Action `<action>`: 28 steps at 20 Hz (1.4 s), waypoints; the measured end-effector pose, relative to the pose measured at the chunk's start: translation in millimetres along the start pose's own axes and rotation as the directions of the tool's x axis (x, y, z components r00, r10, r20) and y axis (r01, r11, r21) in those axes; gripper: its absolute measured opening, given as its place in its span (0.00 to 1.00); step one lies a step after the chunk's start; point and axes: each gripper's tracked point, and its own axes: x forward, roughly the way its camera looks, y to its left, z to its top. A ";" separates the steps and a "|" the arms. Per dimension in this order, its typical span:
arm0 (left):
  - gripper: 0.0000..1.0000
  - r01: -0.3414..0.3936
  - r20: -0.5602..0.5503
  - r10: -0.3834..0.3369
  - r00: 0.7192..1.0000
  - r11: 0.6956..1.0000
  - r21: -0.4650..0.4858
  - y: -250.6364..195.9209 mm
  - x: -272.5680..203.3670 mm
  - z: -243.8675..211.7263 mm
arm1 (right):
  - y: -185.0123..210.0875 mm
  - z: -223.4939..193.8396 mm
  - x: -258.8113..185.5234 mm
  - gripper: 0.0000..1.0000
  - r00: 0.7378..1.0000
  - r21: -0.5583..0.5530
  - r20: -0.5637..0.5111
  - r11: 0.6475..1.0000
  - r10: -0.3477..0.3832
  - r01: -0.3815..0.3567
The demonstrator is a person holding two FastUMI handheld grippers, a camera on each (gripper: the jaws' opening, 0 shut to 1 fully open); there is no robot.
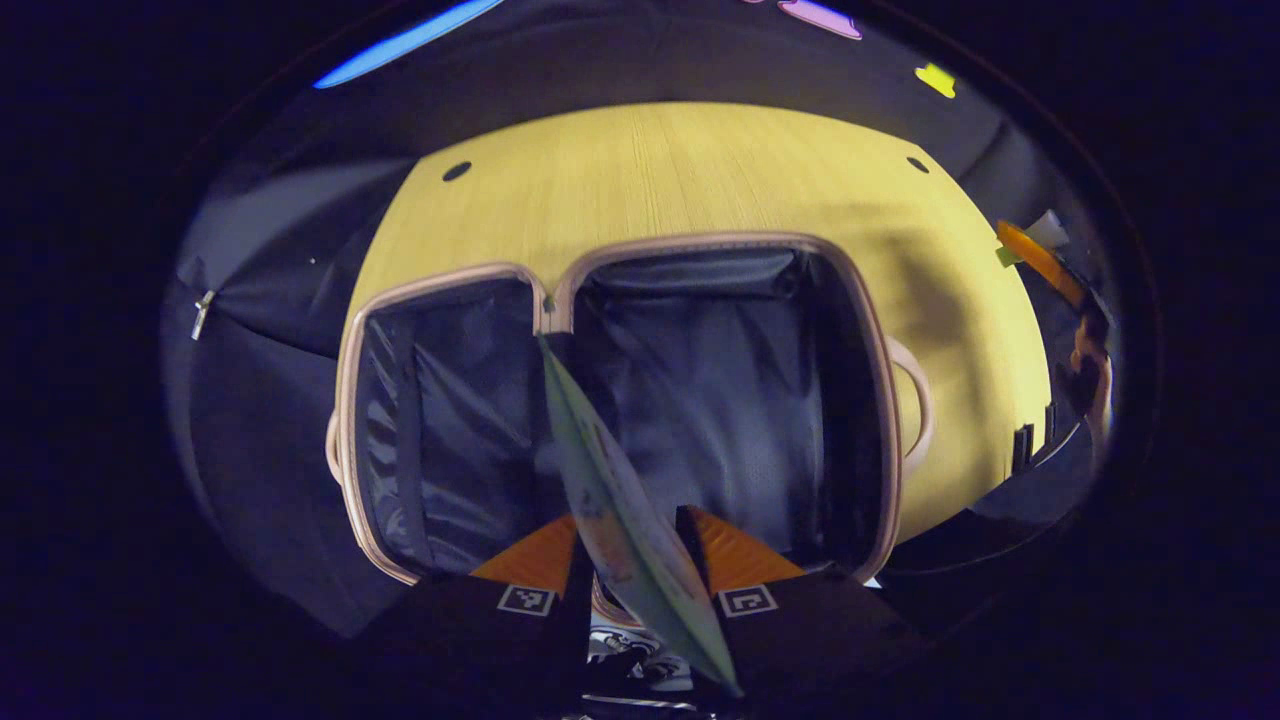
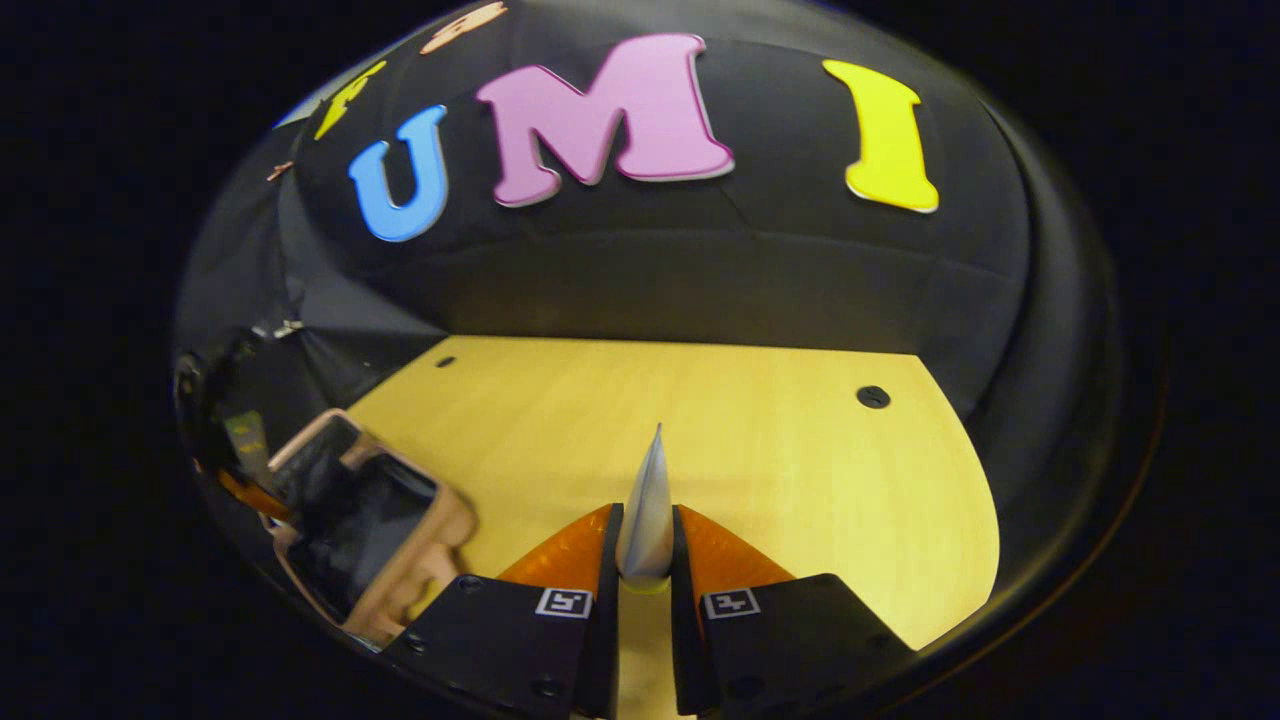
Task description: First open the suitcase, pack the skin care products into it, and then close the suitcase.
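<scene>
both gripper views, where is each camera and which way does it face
Left gripper view: rides the left gripper, looks down into the open suitcase; its fingers pinch a flat sachet.
Right gripper view: rides the right gripper, faces across the table to the wall; its fingers pinch a thin packet.
Shared: suitcase, table.
</scene>
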 end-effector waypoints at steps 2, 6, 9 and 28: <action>0.45 0.017 -0.129 -0.015 0.992 1.000 0.017 5.6 17.1 -21.1 | 60.4 8.1 -24.7 0.25 0.996 0.025 0.034 0.996 0.088 -0.089; 0.49 -0.033 -0.320 0.017 0.947 0.998 -0.044 3.4 60.9 -52.1 | 126.0 -17.2 -42.2 0.25 0.990 0.024 0.006 0.989 0.144 -0.144; 0.83 -0.028 -0.317 0.027 0.948 1.000 0.001 -14.5 66.2 -61.0 | 158.3 -40.7 -42.6 0.25 0.988 0.002 -0.043 0.989 0.148 -0.148; 0.98 -0.131 0.324 0.307 0.895 0.874 -0.468 201.4 -129.8 -42.1 | 252.9 -237.9 32.1 0.47 0.742 0.205 -0.670 0.965 0.017 0.163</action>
